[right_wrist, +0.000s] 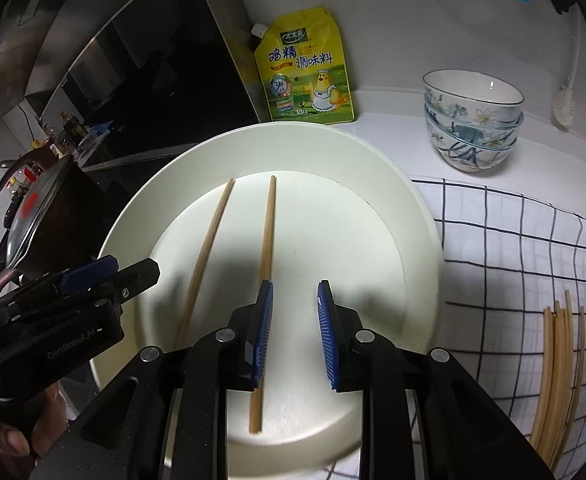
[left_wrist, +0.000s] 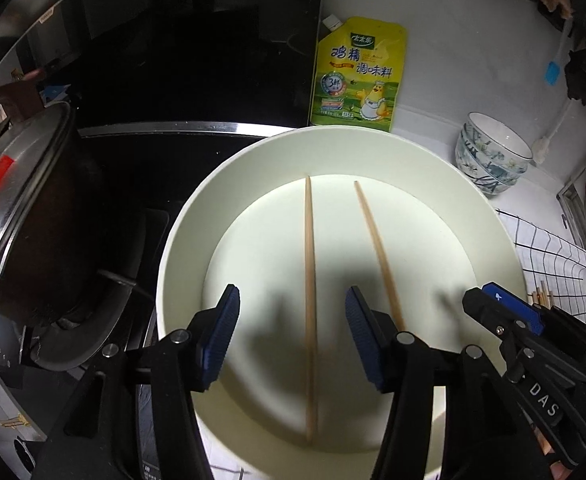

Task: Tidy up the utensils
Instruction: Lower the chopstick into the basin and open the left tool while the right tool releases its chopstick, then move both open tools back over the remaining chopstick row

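Left wrist view: we find the left gripper [left_wrist: 292,338] with jaws spread, gripping nothing — two chopsticks [left_wrist: 310,308] lie in the white tray [left_wrist: 181,240].

Right wrist view: the right gripper [right_wrist: 293,334] stands parted; one chopstick apparently just beside its left pad, unpinched.

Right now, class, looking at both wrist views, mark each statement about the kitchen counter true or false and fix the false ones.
1. Two chopsticks lie in the white bowl. True.
2. The left gripper is clamped on a chopstick. False: its jaws stand open, one chopstick between them untouched.
3. The yellow seasoning pouch lies flat on the checked cloth. False: it stands behind the bowl, off the cloth.
4. More chopsticks lie on the checked cloth. True.
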`<control>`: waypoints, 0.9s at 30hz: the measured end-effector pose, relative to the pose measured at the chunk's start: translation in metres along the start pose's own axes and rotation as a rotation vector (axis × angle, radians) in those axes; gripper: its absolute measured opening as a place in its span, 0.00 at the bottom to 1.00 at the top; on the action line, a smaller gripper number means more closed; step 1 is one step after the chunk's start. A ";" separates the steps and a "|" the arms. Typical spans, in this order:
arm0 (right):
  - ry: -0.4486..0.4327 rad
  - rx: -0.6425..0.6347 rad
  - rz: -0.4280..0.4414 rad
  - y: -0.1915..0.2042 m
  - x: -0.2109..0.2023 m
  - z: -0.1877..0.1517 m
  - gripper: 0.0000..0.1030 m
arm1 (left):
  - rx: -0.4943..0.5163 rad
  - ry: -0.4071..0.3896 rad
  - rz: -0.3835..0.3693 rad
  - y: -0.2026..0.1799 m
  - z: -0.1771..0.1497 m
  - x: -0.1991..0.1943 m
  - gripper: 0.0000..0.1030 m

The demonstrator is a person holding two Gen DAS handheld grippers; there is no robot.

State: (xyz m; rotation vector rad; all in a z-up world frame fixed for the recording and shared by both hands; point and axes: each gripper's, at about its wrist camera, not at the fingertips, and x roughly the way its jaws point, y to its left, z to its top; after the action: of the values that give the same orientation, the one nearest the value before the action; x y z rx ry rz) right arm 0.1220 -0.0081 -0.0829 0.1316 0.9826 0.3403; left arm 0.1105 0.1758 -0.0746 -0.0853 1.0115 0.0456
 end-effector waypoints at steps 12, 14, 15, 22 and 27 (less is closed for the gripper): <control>-0.038 0.001 -0.021 -0.014 -0.052 -0.017 0.22 | 0.020 -0.044 -0.004 -0.025 -0.015 -0.045 0.59; -0.040 0.005 -0.020 -0.019 -0.058 -0.020 0.24 | 0.026 -0.051 -0.004 -0.030 -0.017 -0.050 0.61; -0.042 0.008 -0.019 -0.022 -0.061 -0.022 0.24 | 0.029 -0.053 -0.004 -0.034 -0.019 -0.054 0.62; -0.073 0.004 -0.010 -0.042 -0.091 -0.037 0.31 | 0.037 -0.065 -0.011 -0.058 -0.029 -0.069 0.71; -0.091 0.002 -0.020 -0.062 -0.111 -0.048 0.35 | 0.052 -0.061 -0.027 -0.082 -0.038 -0.073 0.75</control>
State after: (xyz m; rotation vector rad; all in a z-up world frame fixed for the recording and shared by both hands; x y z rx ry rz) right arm 0.0392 -0.1062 -0.0380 0.1379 0.8933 0.3126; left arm 0.0455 0.0903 -0.0284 -0.0499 0.9499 -0.0026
